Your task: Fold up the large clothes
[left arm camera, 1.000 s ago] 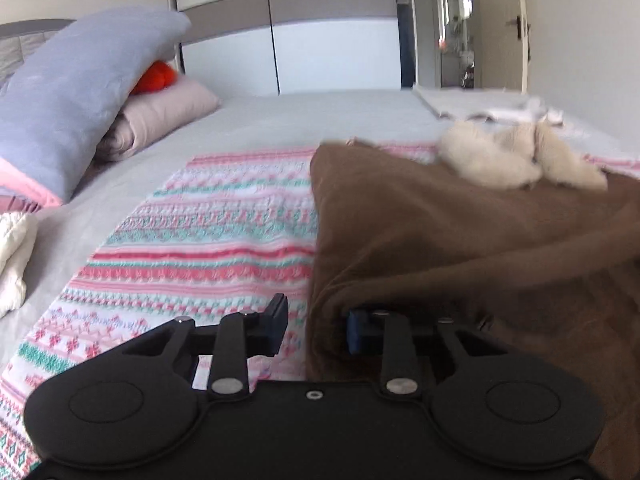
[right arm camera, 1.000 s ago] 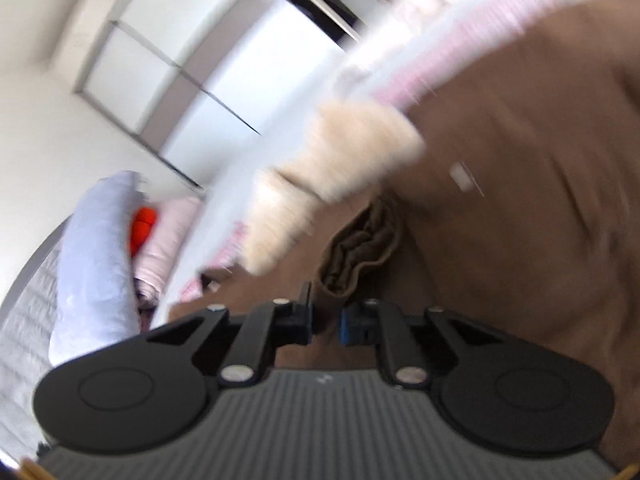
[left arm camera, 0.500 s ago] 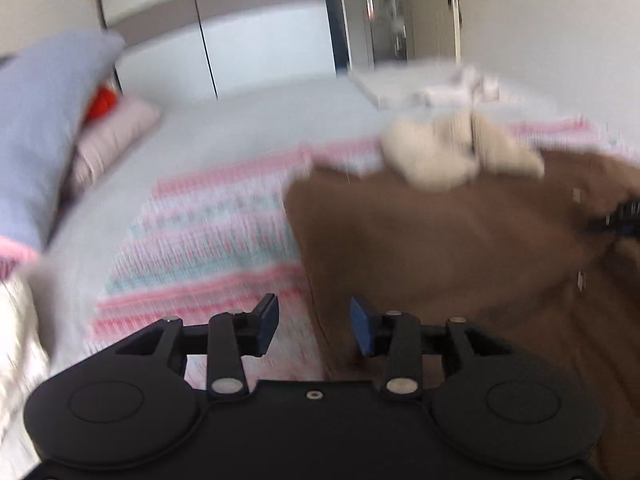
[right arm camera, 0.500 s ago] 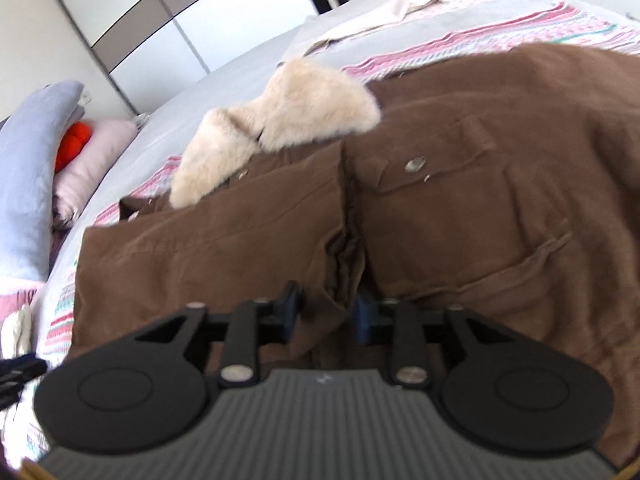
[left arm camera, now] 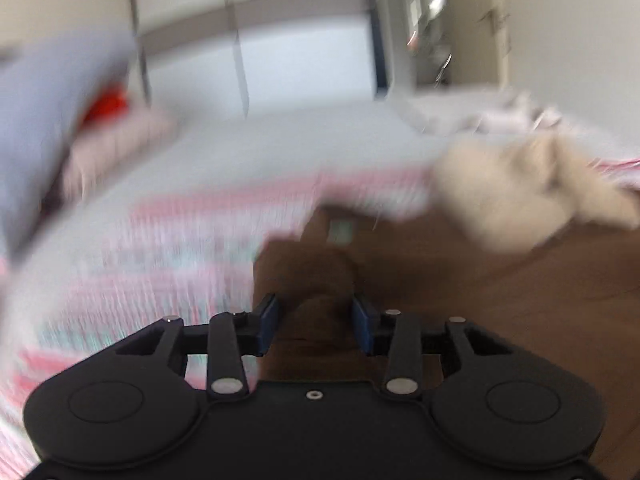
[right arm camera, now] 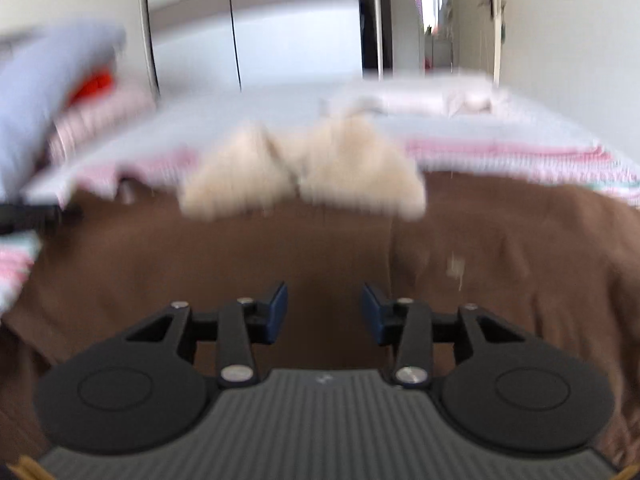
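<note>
The jacket is brown, matte and soft, spread flat on the bed over a pink, white and teal striped blanket. Its collar is cream fleece, fluffy, in two pointed lobes at the jacket's far edge. Both views are smeared with motion blur.

Left of the jacket the blanket lies bare and flat, and farther left a pale blue pillow leans over a pink one with something orange tucked between them. Beyond the collar the bed is plain grey sheet up to a white wardrobe; a pale folded cloth lies beyond the collar to the right.

The left gripper sits at the jacket's left edge, jaws partly apart, a rumpled brown fold between the blue pads; whether they press it I cannot tell. The right gripper hangs over the jacket's middle, below the collar, jaws partly apart and holding nothing. A black bit of the left gripper shows at the jacket's left edge in the right view.
</note>
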Motion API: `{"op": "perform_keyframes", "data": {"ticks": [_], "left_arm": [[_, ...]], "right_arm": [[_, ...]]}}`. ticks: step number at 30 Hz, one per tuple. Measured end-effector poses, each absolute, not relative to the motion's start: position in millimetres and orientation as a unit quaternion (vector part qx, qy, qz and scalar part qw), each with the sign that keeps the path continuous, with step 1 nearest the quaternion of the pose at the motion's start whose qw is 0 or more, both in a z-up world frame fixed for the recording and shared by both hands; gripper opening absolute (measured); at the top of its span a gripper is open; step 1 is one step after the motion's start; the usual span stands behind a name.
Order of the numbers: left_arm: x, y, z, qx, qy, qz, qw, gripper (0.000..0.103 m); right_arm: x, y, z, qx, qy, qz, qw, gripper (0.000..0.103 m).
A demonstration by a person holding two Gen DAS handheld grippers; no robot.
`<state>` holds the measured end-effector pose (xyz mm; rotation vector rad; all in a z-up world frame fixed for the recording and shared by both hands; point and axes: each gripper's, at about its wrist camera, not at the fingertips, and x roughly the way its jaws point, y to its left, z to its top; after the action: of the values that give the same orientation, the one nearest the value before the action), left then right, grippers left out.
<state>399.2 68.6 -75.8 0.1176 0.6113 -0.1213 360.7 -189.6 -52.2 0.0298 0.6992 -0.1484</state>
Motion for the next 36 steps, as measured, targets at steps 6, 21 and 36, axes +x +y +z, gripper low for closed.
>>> {"op": "perform_keyframes", "data": {"ticks": [6,21,36], "left_arm": [[385.0,51.3,-73.2,0.097,0.286,-0.020,0.953,0.044],[292.0,32.1,-57.5,0.027,0.337,-0.077,0.938,0.059],[206.7,-7.7,-1.9,-0.024,0.336,-0.057,0.940,0.103]], "right_arm": [[357.7,-202.6,-49.8,0.041,0.336,-0.063,0.939,0.040],[278.6,-278.5,2.9,0.156,0.319,-0.088,0.931,0.075],[230.4,-405.6,8.7,0.213,0.271,-0.232,0.910,0.099]]}}
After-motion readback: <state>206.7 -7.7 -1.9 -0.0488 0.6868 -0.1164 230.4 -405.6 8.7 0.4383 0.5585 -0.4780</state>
